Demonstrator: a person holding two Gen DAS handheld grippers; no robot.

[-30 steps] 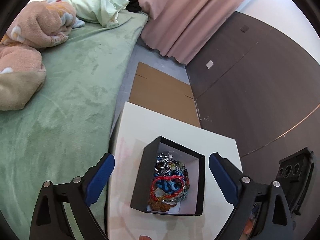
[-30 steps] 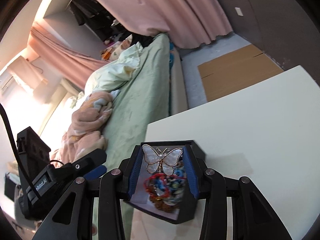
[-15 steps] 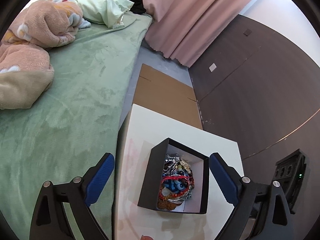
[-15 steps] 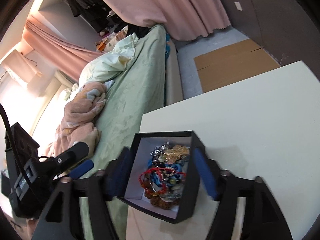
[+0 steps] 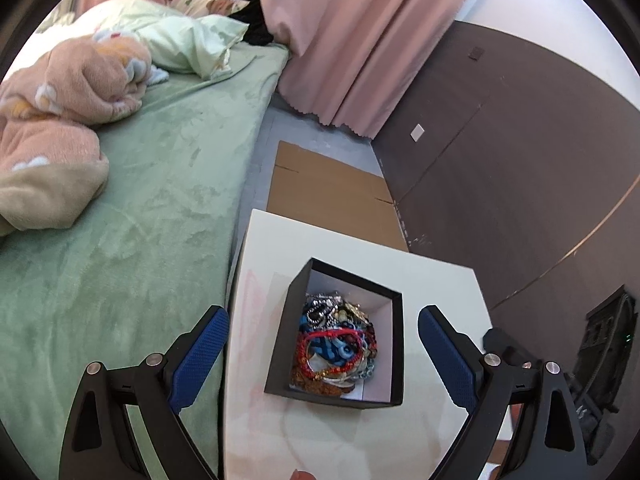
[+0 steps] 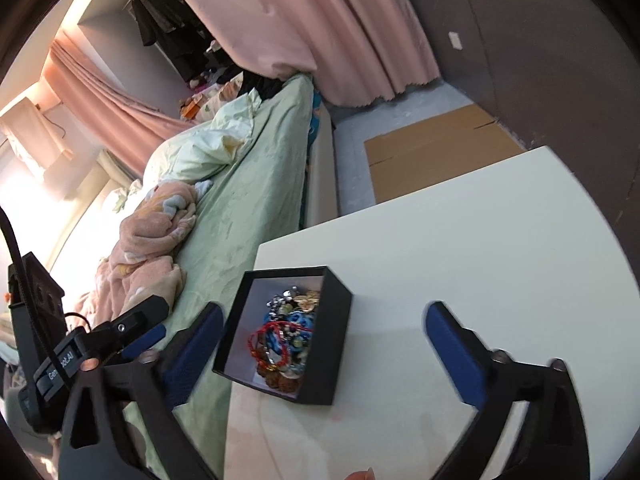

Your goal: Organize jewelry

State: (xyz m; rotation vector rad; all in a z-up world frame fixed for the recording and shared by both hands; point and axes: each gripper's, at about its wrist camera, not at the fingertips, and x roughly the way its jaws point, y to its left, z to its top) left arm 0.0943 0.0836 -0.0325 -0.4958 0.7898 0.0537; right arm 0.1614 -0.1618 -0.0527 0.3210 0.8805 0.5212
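Blue-padded jaws of the right tool (image 6: pixel 324 344) are opening, nothing between them; the left tool (image 5: pixel 322 354) gapes empty too. Beyond, the jewelry (image 5: pixel 336 344) heaps inside the black box (image 5: pixel 280 344) on the counter (image 6: pixel 480 248). Best withdraw gently, clear of the box.

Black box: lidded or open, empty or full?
Open and filled. The black box shows no lid in either view, and a tangled jewelry pile sits against its white interior.

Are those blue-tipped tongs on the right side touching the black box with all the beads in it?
Apart. In the right wrist view the right tongs are opening, empty, and white table shows between the black box and the far pad.
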